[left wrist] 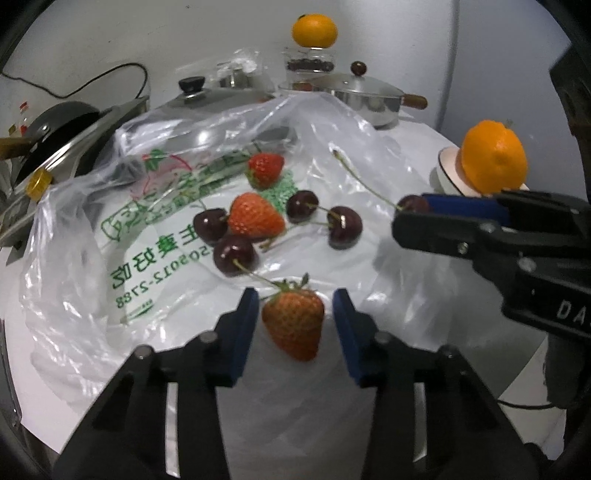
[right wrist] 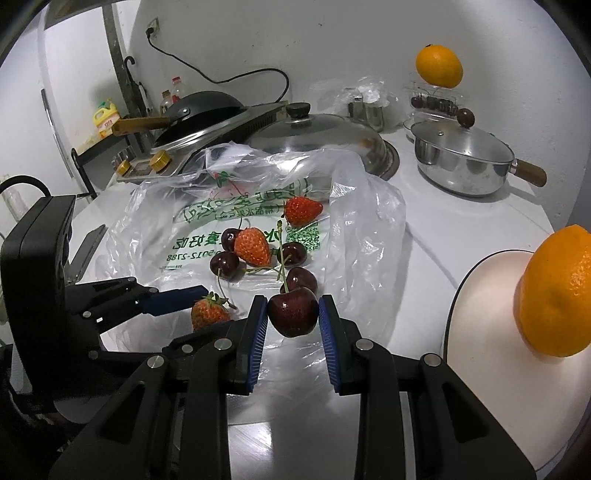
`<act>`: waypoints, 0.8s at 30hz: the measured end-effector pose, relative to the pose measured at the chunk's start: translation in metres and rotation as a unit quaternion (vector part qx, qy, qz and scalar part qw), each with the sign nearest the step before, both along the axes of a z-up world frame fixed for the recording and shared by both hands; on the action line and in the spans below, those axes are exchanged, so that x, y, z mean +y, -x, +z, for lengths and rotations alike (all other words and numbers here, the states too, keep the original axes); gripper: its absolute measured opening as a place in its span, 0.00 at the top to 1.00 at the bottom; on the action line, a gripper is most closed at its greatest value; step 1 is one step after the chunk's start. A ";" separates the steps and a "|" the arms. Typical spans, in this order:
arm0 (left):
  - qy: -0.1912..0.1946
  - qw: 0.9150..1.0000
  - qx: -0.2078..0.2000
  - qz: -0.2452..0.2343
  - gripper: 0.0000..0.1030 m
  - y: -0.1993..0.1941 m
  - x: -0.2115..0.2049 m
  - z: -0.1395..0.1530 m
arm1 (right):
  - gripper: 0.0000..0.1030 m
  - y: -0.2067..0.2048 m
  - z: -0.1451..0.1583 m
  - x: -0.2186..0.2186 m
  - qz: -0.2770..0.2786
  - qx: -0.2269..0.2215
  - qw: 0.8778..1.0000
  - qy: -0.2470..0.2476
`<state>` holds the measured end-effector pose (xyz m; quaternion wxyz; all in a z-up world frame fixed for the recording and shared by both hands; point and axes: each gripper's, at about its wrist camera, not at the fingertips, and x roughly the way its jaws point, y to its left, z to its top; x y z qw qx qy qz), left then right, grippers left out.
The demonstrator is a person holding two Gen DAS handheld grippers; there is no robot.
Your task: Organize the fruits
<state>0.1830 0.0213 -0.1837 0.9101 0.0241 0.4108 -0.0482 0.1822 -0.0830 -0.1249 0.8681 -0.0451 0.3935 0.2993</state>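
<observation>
A strawberry lies on the clear plastic bag between the blue pads of my left gripper. Narrow gaps show on both sides of it, so the gripper is open around it. My right gripper is shut on a dark cherry with its stem pointing up, and from the left wrist view it hovers at the right of the bag. Further back on the bag lie two strawberries and several cherries. An orange rests on a white plate at the right.
At the back stand a steel pot with a wooden handle, a domed lid and a black wok on a burner. A second orange sits on top of a clear box of cherries. A white wall closes the back.
</observation>
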 end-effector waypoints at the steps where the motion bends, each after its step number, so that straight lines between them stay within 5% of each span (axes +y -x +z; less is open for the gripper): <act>1: -0.003 1.000 0.005 -0.004 0.61 0.000 -0.002 -0.002 | 0.71 0.000 0.000 0.000 0.000 0.000 1.000 0.000; 24: 0.021 1.000 -0.020 0.002 0.67 0.016 0.005 0.024 | 0.71 0.011 0.019 0.001 0.001 -0.025 1.000 0.002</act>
